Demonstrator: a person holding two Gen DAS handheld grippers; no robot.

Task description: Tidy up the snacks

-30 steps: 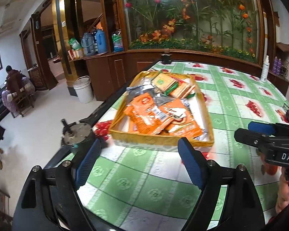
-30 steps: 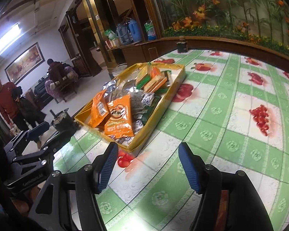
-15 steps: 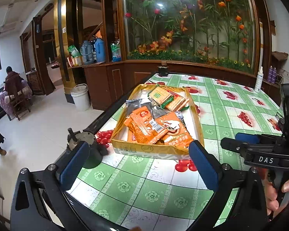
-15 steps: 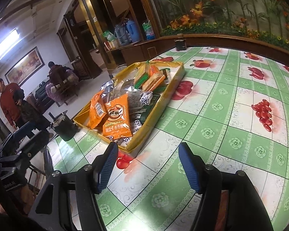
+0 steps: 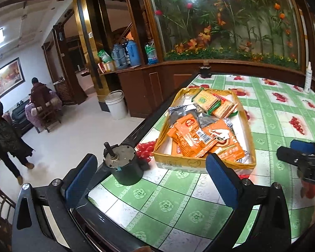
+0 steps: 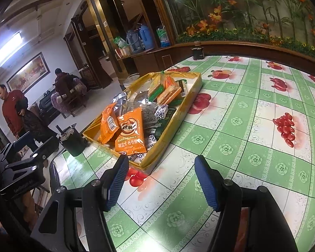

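Both claws are empty and spread wide. The left claw [image 5: 151, 180] hovers low over the near left corner of the counter [image 5: 178, 205], its blue pads [image 5: 220, 180] framing the near end of the tray, with the left pad out past the counter edge. The right claw [image 6: 159, 180] hangs just above the cloth at the tray's near right corner, jaws apart with nothing between them, angled toward the left and far side of the scene.

Just beyond both sits the yellow tray [image 5: 178, 164] holding the snacks: orange packets [image 5: 191, 136] heaped at the near end, silver foil packets [image 5: 178, 111] in the middle, and boxed biscuits [image 5: 208, 101] at the far end. From the right wrist view one orange packet [image 6: 130, 132] stands tallest, nearest the right claw. A dark motor canister [image 5: 124, 163] stands on the counter just left of the tray, apart from it.

By my judgement, no snack is yet picked; this looks like the approach before a first grasp. The next move likely calls for lowering one claw onto a top packet, and closing on a crinkly edge without dragging its neighbours.
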